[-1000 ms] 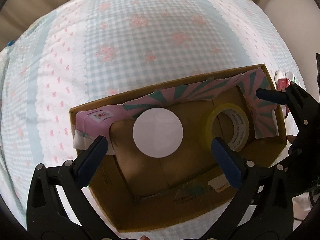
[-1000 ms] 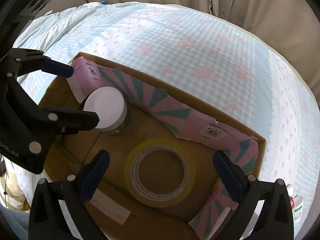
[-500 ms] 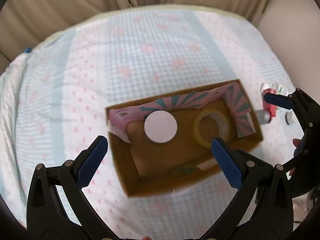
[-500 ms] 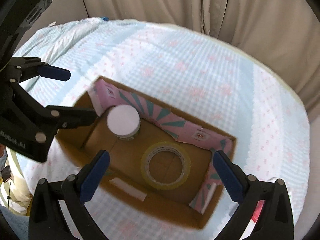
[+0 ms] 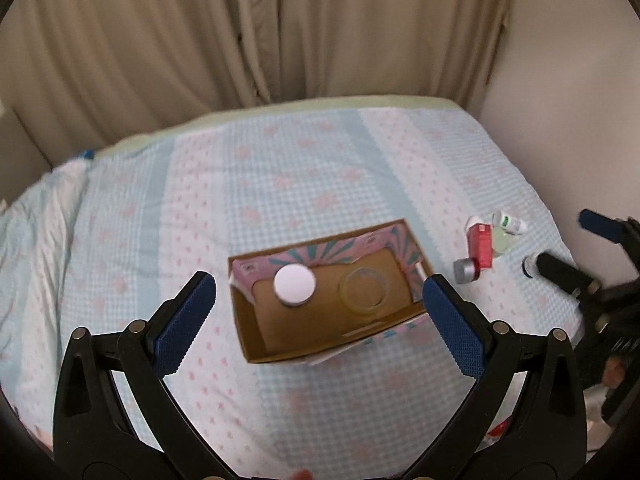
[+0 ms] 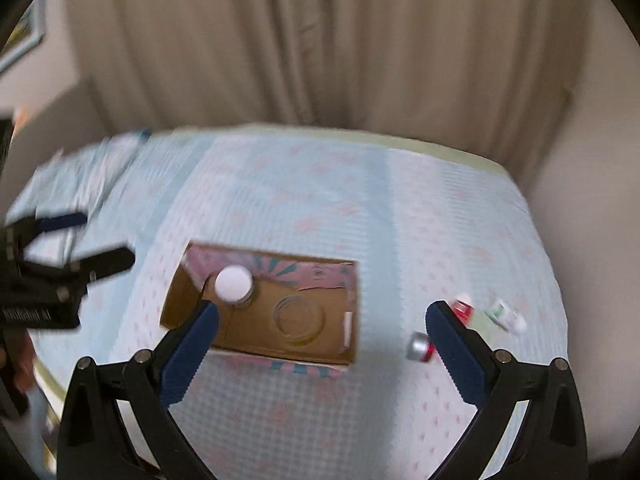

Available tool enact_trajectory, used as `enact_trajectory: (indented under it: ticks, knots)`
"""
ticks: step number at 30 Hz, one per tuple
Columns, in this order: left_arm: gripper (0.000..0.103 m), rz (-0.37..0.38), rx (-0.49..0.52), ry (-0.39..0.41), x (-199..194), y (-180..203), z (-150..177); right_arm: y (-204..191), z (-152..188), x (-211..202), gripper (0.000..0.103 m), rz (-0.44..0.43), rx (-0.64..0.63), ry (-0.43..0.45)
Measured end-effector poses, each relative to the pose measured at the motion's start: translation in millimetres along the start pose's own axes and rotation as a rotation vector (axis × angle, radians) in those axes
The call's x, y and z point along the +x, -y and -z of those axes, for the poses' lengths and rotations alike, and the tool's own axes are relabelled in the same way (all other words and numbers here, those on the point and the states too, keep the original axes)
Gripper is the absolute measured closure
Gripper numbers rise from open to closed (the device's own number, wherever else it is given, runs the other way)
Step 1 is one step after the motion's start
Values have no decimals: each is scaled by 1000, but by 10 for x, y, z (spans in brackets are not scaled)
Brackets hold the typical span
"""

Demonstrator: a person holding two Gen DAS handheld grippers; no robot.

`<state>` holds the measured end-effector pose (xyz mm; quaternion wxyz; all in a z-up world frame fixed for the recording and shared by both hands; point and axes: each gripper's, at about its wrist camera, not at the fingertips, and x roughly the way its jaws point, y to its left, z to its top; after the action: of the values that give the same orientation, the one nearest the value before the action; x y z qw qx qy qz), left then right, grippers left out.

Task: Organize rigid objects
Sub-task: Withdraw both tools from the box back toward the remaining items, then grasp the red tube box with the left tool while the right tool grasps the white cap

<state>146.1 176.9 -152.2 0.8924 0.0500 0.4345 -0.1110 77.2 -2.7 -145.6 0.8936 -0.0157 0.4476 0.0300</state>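
Two grippers, left gripper point(image 5: 319, 314) and right gripper point(image 6: 322, 334), jaws wide and holding nothing | cardboard box point(image 5: 280, 344) on the bed point(image 5: 280, 184) holds white-lidded jar point(image 5: 295, 289) beside tape roll point(image 5: 364, 291), upright to save room | red item point(image 5: 481, 246) and small bottles lie outside, right of the box, probably next.

Beige curtains point(image 5: 256, 32) behind checked bedspread point(image 5: 280, 168)

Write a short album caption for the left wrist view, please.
Open left gripper above a cardboard box holding a white-lidded jar and tape roll on a checked bedspread.
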Motion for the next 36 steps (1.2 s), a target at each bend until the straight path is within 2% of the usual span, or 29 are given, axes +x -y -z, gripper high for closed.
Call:
enact_trajectory:
  ticks: [5,8,11,17,22,26,29,36]
  knots:
    - [0,30,-1,52,-250,497,-52,582,96,-478,0,90,147,69]
    - [0,49,-11,92,-360,868,-82,953,187,-763,0,158,185,114]
    - [0,27,-29,123,-428,1289,-117,1329,281,-966,0,183,195,146]
    - [0,4,12,110,-299,2217,-170,2045,501,-1166,0,205,183,151]
    - [0,41,38,67,96,2857,-201,2569,703,-1135,0,190,191,114]
    - [0,52,78,28,476,3174,-194,2844,859,-940,0,207,182,85]
    - [0,73,119,-15,886,3367,-162,3035,981,-777,0,212,218,65]
    - [1,86,224,-128,2150,3602,93,3380,1374,-6,0,276,306,0]
